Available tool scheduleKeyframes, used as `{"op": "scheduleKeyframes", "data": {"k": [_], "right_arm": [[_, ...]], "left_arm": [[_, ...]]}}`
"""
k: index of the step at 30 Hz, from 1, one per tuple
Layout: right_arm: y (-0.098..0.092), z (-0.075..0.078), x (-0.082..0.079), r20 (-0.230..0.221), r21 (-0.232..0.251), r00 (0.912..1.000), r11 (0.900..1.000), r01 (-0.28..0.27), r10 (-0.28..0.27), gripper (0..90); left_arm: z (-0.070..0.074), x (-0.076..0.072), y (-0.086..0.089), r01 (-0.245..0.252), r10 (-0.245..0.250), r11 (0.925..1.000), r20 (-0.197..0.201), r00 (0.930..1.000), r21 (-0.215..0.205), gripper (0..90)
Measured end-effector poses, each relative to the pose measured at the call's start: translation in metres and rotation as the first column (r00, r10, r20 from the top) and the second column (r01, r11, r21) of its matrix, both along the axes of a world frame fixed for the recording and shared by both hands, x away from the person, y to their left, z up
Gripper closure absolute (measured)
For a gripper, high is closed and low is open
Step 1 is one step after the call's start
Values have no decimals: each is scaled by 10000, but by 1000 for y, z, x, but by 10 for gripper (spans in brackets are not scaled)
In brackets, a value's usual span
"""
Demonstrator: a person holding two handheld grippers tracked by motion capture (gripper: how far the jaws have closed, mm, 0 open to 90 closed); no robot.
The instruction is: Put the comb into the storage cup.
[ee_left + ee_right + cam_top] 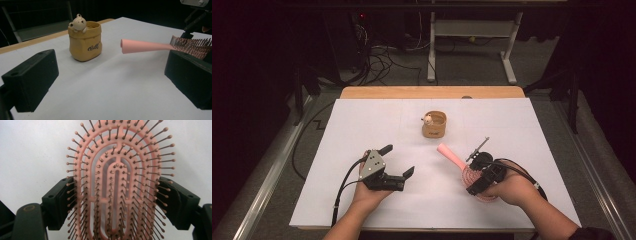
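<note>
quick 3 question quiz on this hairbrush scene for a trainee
1. True or false: the left gripper holds the pink hairbrush.
2. Which part of the hairbrush sits between the right gripper's jaws: a) the handle b) the bristled head c) nothing
3. What figure peeks over the rim of the yellow pot?

Key:
1. False; its jaws stand open, with nothing between them.
2. b; the jaws flank the bristled head on both sides, handle pointing towards the pot.
3. A small bear.
</note>
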State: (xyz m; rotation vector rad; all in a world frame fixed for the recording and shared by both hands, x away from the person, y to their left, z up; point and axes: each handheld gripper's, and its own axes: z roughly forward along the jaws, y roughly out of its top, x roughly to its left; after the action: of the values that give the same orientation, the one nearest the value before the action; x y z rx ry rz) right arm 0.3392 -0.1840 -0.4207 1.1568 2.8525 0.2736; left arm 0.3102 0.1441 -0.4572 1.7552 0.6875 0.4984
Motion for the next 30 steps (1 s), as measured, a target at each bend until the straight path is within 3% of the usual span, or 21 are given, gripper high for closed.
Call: {"op": "scheduleKeyframes", "data": {"k": [20,30], "right_arm": [[29,7,3,-81,-51,9960,9960,-892,891,207],[40,10,7,-117,-125,9947,9947,-1020,1019,206]], "left_arm": [[1,-2,-2,-69,67,10000,294,9995,60,8],[-2,-5,-9,-51,13,9983,640,9979,589,14]]}}
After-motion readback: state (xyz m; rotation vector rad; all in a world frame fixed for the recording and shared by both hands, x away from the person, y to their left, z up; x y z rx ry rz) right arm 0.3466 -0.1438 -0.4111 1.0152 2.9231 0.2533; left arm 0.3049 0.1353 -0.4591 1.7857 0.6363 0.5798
